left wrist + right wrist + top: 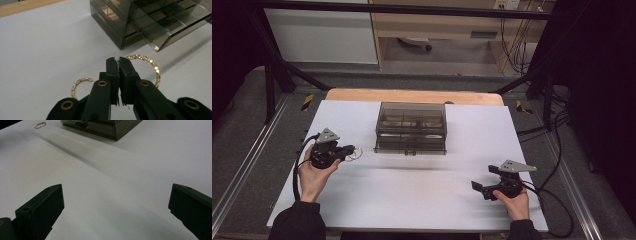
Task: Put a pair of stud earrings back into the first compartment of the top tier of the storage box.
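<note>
A smoky see-through drawer box [411, 125] stands at the middle back of the white table; its bottom drawer [172, 30] is pulled out a little. My left gripper [118, 60] is shut on the rim of a gold beaded hoop [154, 67], just left of the box [117, 27] and in front of it. A second gold hoop [76, 85] shows beside the jaws, partly hidden by them. In the high view the left gripper [353, 150] holds the hoop [356, 153] low over the table. My right gripper [116, 195] is open with nothing in it, near the front right [476, 186].
The white sheet [412, 190] covers a wooden table whose bare edge [412, 95] shows behind the box. Black frame posts and cables stand at both sides. In the right gripper view, a gold hoop [40, 125] and the box [100, 126] lie far ahead.
</note>
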The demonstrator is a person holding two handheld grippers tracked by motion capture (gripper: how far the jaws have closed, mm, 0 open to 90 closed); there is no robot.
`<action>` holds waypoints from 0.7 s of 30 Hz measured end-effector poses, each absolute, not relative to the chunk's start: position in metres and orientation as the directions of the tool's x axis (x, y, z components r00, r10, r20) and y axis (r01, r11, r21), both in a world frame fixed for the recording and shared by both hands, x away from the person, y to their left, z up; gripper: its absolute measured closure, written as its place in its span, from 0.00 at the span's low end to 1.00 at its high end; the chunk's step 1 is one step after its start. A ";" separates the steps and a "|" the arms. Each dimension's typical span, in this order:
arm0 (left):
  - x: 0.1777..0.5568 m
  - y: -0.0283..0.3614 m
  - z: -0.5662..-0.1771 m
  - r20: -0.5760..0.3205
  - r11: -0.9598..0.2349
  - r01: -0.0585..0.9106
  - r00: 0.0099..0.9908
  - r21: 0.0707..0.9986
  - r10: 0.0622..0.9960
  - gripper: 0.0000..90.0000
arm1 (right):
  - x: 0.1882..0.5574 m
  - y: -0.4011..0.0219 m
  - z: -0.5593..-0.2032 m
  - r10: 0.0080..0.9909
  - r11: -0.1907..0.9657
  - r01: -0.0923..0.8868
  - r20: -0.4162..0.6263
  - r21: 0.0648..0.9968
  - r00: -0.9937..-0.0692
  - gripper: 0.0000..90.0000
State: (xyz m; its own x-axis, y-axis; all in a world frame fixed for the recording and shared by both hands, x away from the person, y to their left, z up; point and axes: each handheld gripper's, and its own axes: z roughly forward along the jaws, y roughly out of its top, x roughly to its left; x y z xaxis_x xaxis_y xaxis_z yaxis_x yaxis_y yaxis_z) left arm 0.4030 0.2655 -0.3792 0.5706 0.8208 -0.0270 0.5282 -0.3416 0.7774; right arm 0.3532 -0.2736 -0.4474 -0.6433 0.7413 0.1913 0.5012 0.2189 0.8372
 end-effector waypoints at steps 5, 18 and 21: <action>0.399 0.259 -0.368 -0.020 -0.345 0.511 0.580 0.788 0.814 0.95 | 0.353 -0.274 -0.448 0.741 0.222 0.499 0.188 0.838 -0.644 0.01; 0.398 0.239 -0.353 -0.028 -0.352 0.491 0.612 0.797 0.790 0.95 | 0.353 -0.273 -0.448 0.742 0.224 0.503 0.188 0.835 -0.643 0.01; 0.399 0.234 -0.350 -0.030 -0.354 0.487 0.618 0.798 0.785 0.95 | 0.353 -0.273 -0.449 0.743 0.222 0.504 0.190 0.835 -0.642 0.01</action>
